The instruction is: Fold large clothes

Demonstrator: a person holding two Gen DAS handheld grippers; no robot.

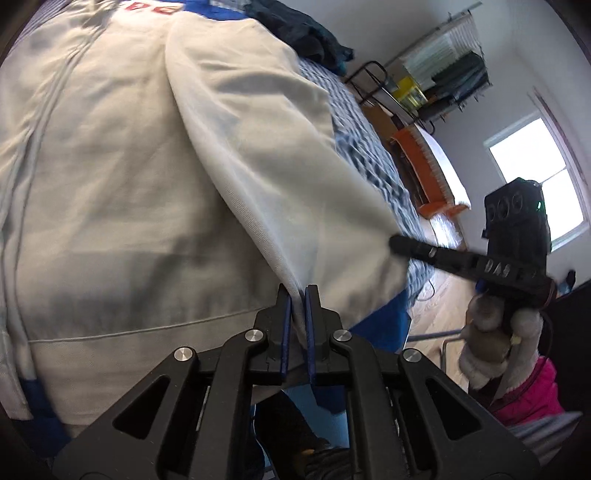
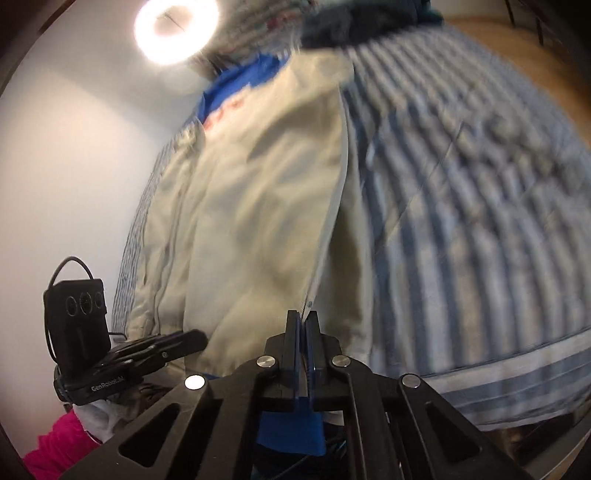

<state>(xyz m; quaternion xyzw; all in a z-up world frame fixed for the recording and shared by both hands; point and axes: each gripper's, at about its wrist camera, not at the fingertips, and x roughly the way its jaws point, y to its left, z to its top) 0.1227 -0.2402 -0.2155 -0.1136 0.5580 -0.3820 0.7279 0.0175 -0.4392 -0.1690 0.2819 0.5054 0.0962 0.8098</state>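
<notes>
Jacket [image 1: 147,192]: cream with blue trim, spread on the striped bed cover [image 2: 480,221].
Red letters [image 1: 155,8]: seen near the top of the jacket, too cut off to be read.
Left claw [image 1: 298,295]: pinched on a fold of the jacket.
Right claw [image 2: 303,317]: pressed together on the jacket's edge.
Writing: "GenRobot.AI" is printed on the left claw's side, seen from the right camera.

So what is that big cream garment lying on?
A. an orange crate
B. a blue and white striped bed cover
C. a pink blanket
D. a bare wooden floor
B: the cream garment is spread over the blue and white striped bed cover, which shows along its side in the right wrist view.
</notes>
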